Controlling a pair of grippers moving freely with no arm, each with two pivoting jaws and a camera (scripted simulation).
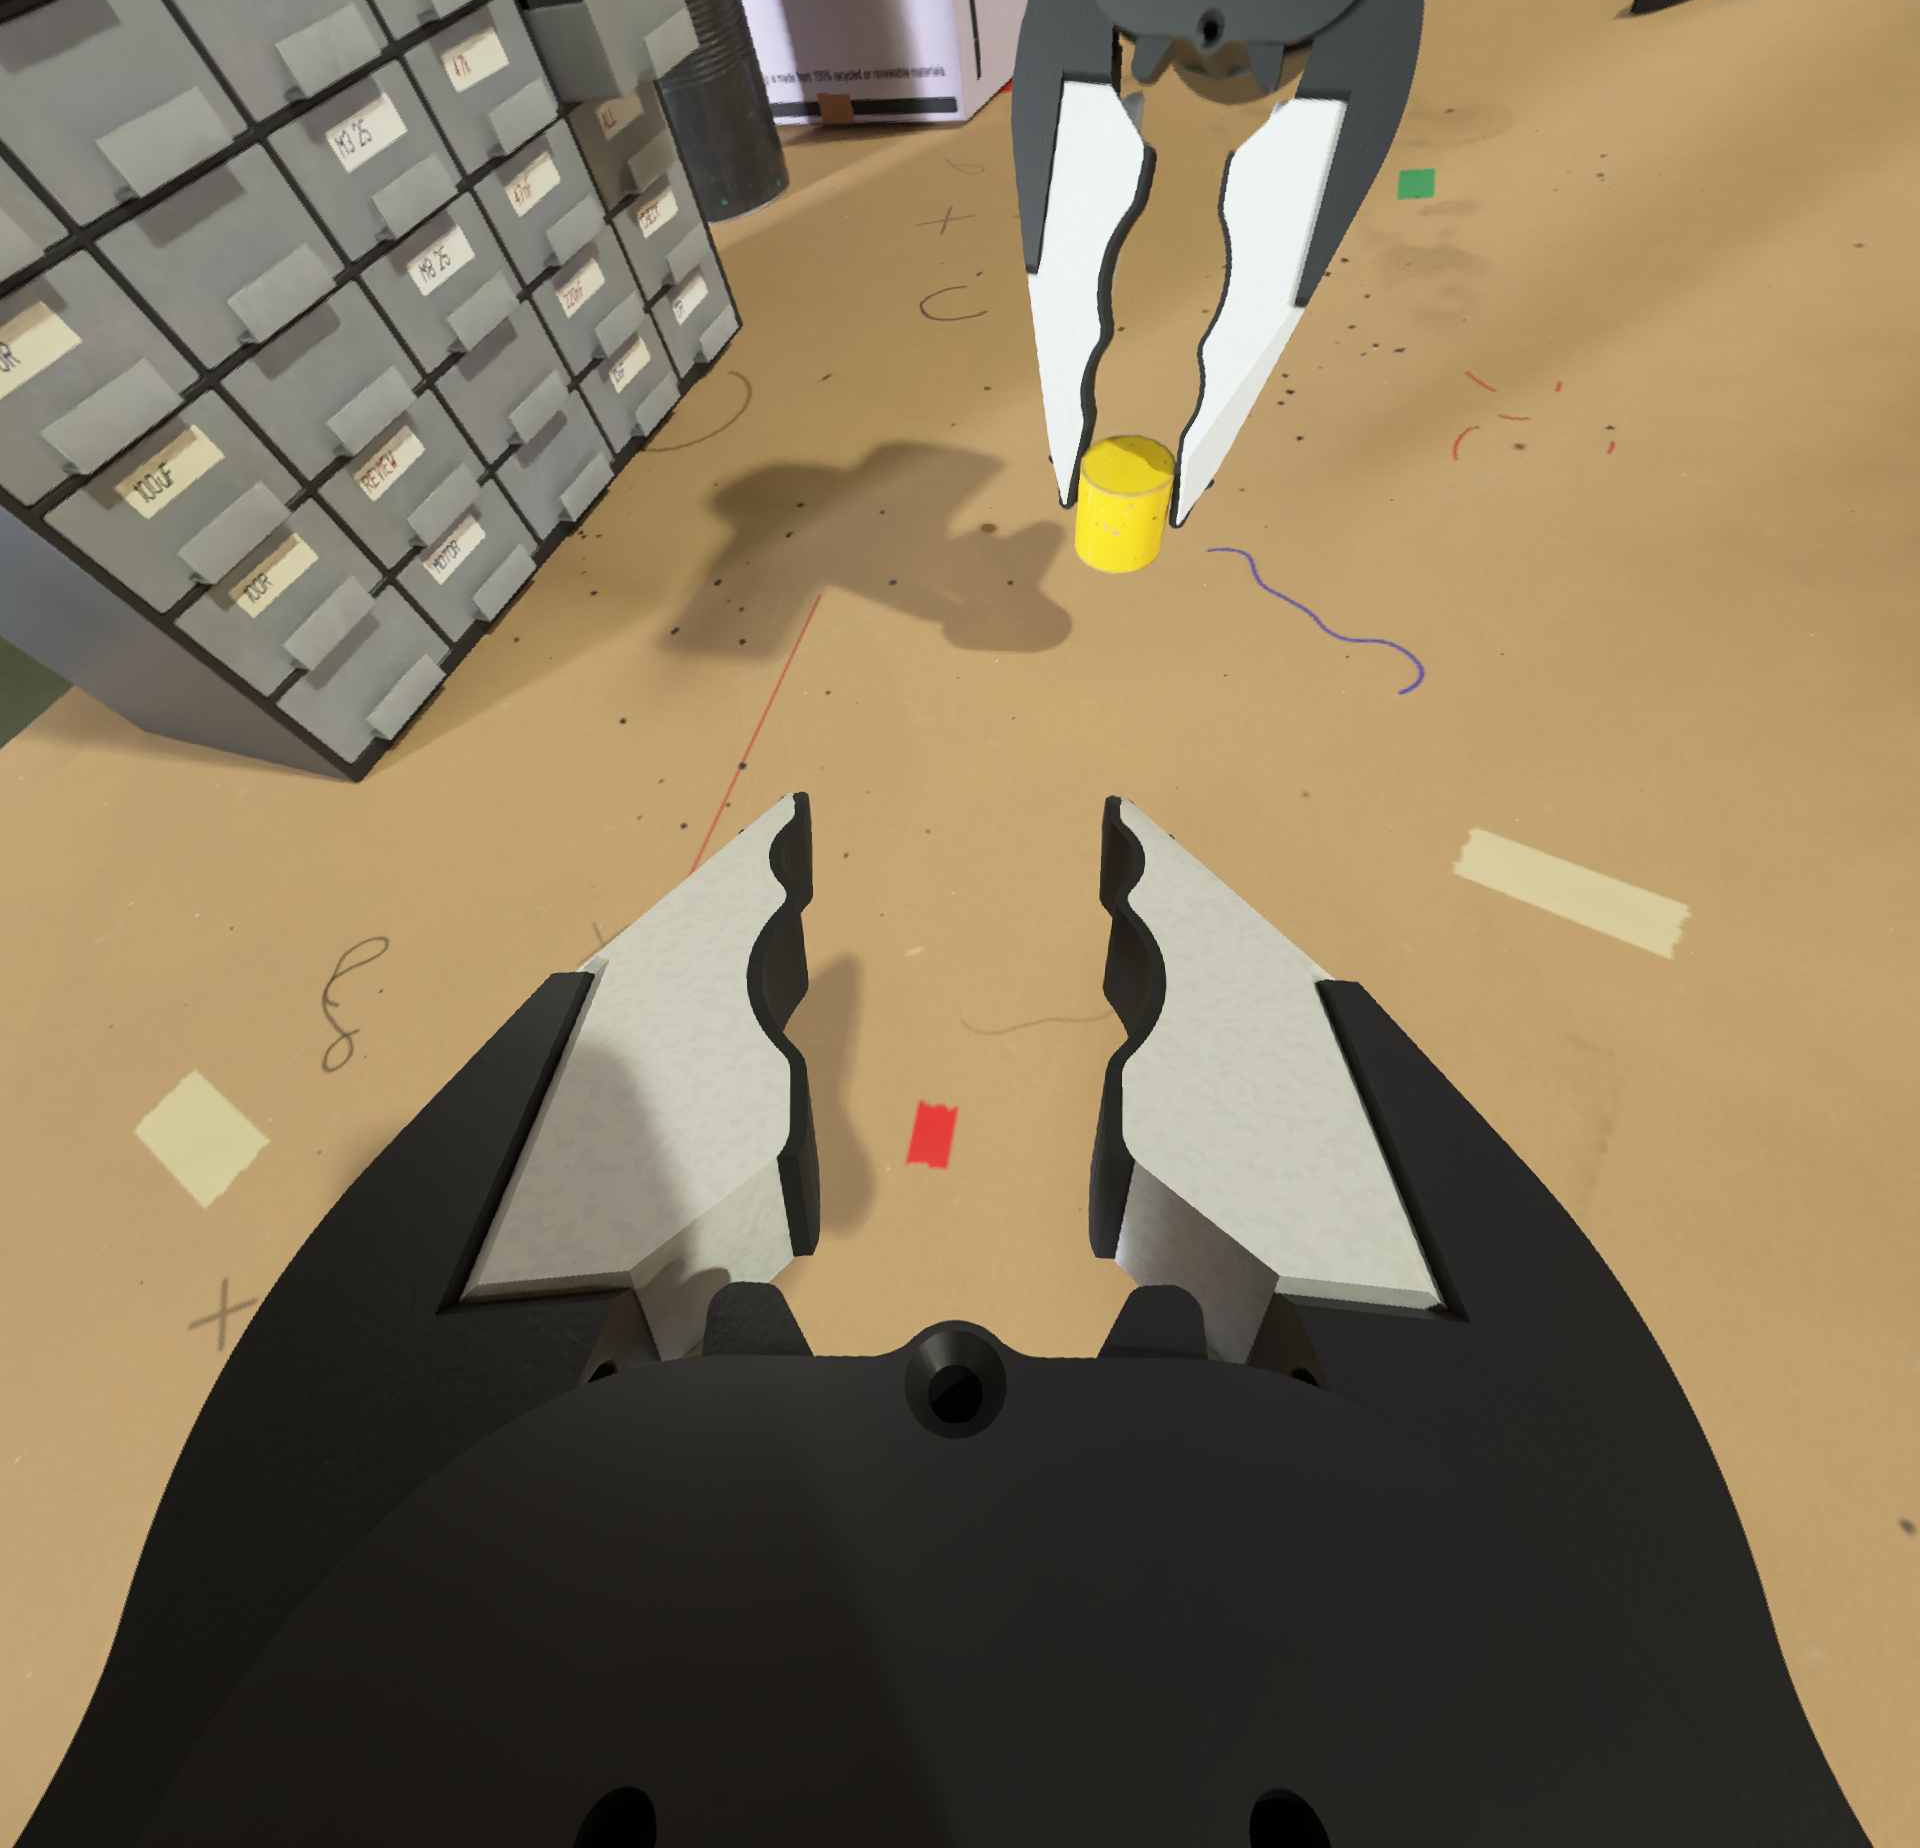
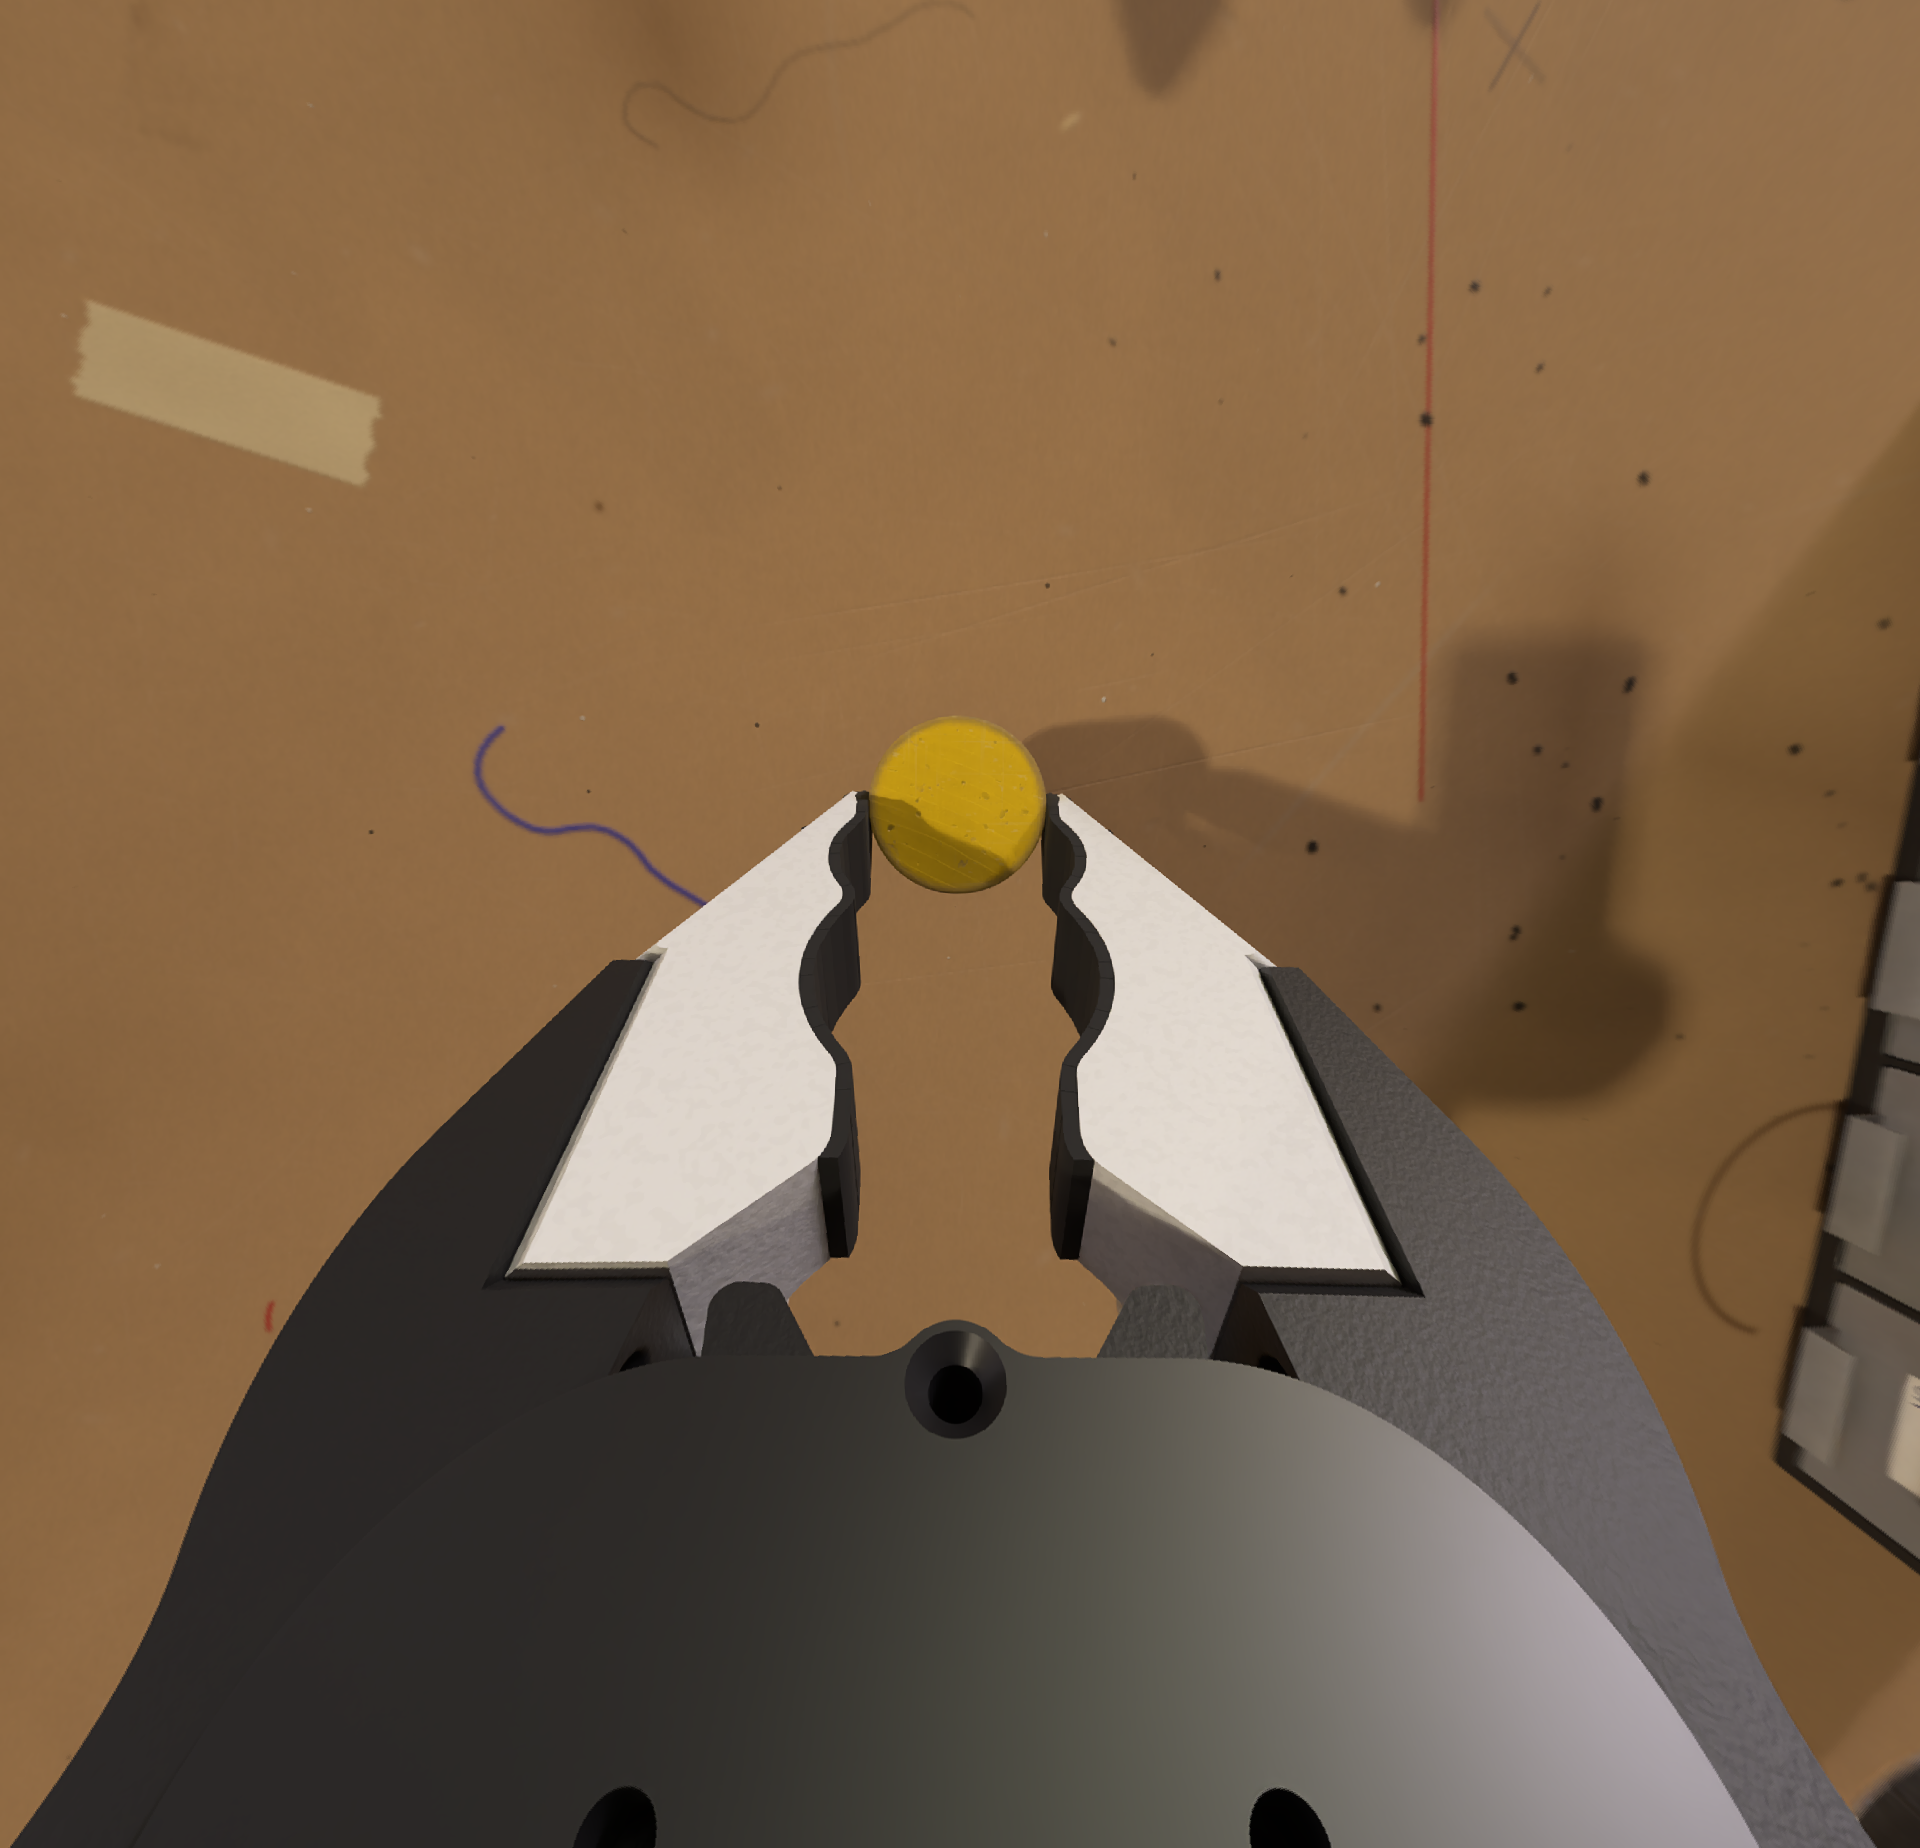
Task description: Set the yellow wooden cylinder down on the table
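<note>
Right now my right tongs (image 2: 954,809) pinch the yellow wooden cylinder (image 2: 956,804) at their tips, axis upright, seemingly just above the table (image 2: 935,448); my left tongs (image 1: 954,811) hang released, well apart

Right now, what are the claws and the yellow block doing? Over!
Right gripper shut on yellow cylinder, upright at the table. Left gripper open, empty. Drawer cabinet off to the side. Over.
</note>
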